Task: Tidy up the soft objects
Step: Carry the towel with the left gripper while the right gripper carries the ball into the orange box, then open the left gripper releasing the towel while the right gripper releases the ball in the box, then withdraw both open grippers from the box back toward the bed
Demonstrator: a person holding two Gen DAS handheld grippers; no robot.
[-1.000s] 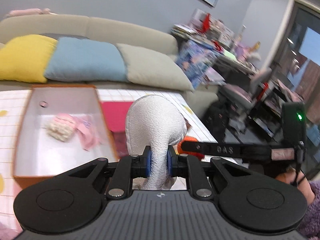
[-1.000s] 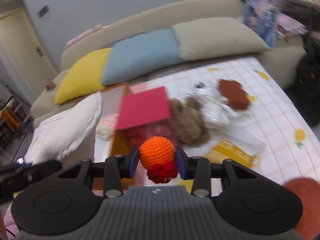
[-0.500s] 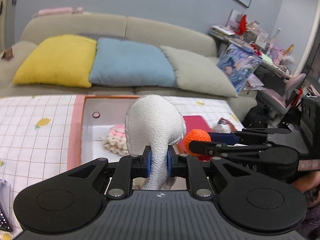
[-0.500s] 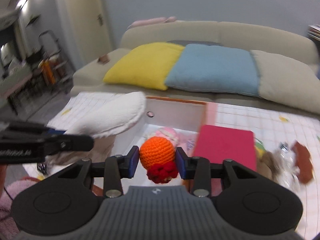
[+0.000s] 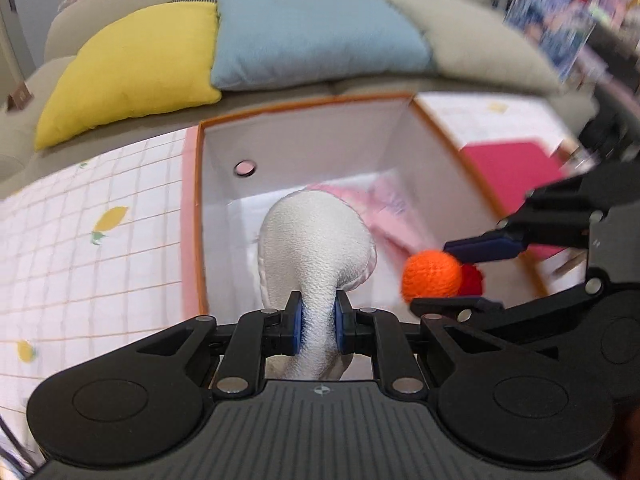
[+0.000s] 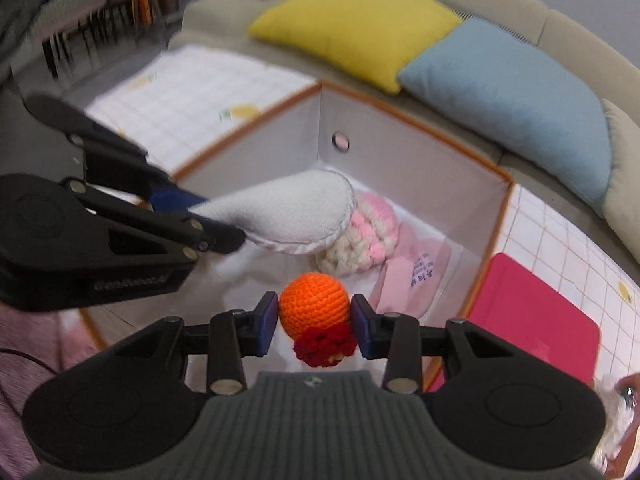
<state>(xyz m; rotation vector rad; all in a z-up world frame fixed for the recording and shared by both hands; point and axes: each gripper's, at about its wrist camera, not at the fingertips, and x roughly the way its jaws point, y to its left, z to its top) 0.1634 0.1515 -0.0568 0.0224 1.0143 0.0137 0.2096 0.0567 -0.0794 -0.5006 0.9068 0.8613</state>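
My left gripper [image 5: 318, 318] is shut on a white plush piece [image 5: 314, 248] and holds it over the open orange-rimmed box [image 5: 304, 108]. The piece also shows in the right wrist view [image 6: 292, 212]. My right gripper [image 6: 314, 318] is shut on an orange crochet ball with a red part [image 6: 314, 306], also above the box [image 6: 404, 126]; the ball shows in the left wrist view [image 5: 432, 276]. Inside the box lie a pink-and-cream knitted item [image 6: 368, 236] and a pink cloth [image 6: 412, 276].
The box stands on a checked cloth with lemon prints [image 5: 92, 232]. A magenta lid [image 6: 532, 320] lies right of the box. Yellow [image 5: 128, 68], blue [image 5: 316, 36] and beige [image 5: 480, 40] cushions line the sofa behind.
Both grippers have moved forward and down over the open box, each still holding its object. The views now look down into the box.
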